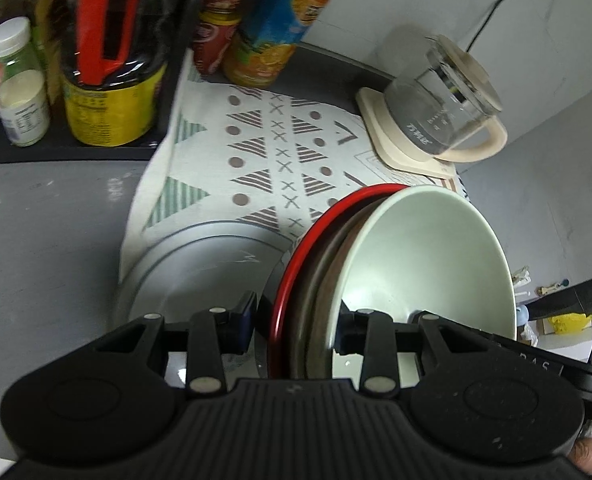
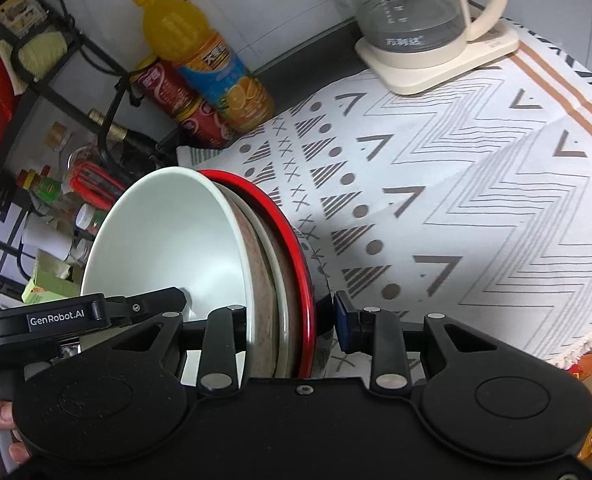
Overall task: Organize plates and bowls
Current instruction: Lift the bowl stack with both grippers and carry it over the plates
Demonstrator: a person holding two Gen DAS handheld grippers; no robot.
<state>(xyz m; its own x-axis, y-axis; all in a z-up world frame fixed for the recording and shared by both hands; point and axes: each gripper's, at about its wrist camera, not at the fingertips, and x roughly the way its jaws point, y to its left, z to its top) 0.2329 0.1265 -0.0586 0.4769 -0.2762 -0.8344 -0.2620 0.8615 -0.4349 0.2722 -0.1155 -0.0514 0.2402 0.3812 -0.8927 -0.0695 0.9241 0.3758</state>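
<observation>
A grey counter (image 1: 35, 216) carried a patterned cloth (image 2: 456, 208), with a glass kettle (image 2: 416, 12) near the wall. Only the left view showed a grey plate (image 1: 199, 264) on the cloth; only the right view showed the cloth's far edge lying free. The left gripper (image 1: 296, 320) and right gripper (image 2: 291, 316) had their fingers narrowly closed on opposite rims of the stack of bowls (image 1: 428, 260), held tilted above the cloth

Glossy smooth pale bowl (image 1: 428, 256), shiny red-rimmed bowl (image 1: 316, 232), printed woven cloth (image 1: 271, 152), clear glass kettle (image 1: 444, 100).
</observation>
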